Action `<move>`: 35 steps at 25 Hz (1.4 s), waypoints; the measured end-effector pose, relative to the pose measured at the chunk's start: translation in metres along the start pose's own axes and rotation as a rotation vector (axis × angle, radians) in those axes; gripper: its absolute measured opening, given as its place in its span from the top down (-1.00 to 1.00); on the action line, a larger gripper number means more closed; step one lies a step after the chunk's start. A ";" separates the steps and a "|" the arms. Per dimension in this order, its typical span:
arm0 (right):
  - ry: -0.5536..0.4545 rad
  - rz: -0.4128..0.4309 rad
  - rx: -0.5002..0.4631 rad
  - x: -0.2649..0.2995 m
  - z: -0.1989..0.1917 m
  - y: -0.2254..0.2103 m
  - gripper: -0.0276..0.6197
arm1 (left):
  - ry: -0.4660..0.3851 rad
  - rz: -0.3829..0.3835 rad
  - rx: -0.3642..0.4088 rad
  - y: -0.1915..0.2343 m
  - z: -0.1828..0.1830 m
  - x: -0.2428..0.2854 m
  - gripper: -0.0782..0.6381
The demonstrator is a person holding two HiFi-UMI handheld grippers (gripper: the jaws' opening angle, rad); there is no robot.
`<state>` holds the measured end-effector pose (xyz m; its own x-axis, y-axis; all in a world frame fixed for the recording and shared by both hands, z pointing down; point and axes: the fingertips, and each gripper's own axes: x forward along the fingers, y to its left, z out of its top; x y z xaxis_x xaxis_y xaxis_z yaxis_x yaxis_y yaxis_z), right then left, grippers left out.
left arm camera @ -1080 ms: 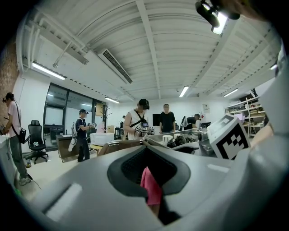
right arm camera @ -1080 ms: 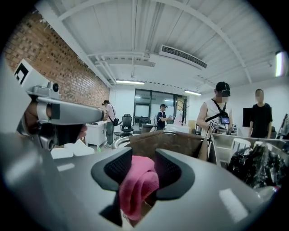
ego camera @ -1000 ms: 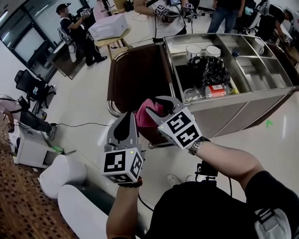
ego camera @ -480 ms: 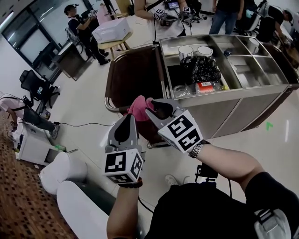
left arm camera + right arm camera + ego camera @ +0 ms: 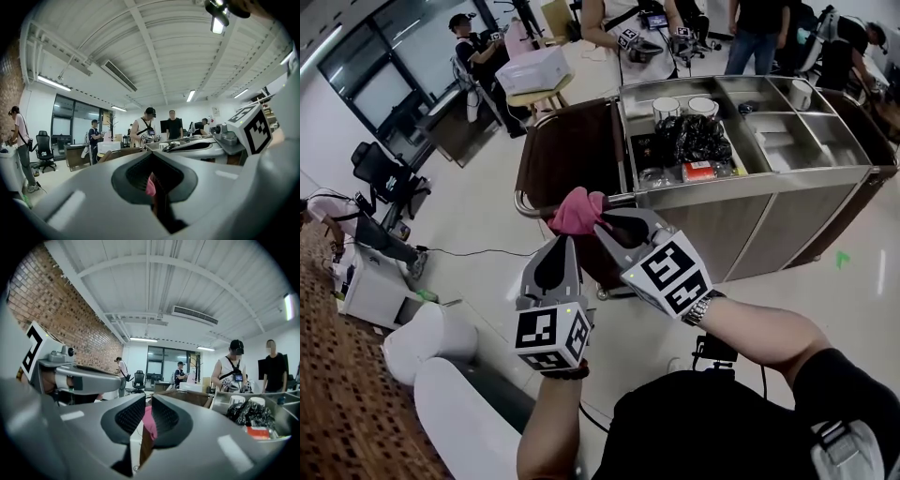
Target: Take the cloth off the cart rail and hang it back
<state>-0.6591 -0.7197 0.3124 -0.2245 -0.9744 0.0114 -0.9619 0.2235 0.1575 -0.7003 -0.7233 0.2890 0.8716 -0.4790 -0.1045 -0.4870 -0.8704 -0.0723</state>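
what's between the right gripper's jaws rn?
The pink cloth. The right gripper has its jaws closing on it, which shows in the right gripper view.

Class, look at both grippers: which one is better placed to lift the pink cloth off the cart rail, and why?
Right. The right gripper is closing its jaws with the pink cloth between them, at the cart rail. The left gripper sits lower, jaws together, holding nothing.

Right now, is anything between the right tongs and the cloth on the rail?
Nothing visible. The pink cloth, draped on the cart rail, is between the right tongs, whose jaws are closing on it.
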 end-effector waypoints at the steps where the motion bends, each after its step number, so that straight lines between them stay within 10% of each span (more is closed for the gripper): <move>1: -0.006 0.000 -0.005 -0.003 0.003 0.003 0.83 | -0.004 -0.003 0.002 -0.002 0.001 -0.002 0.77; 35: -0.055 -0.121 -0.100 -0.110 0.058 0.164 0.91 | -0.092 -0.146 0.004 -0.057 0.036 -0.172 0.77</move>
<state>-0.8015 -0.5742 0.2798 -0.1188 -0.9906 -0.0677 -0.9627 0.0983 0.2520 -0.8246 -0.5874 0.2750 0.9245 -0.3345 -0.1826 -0.3555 -0.9296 -0.0973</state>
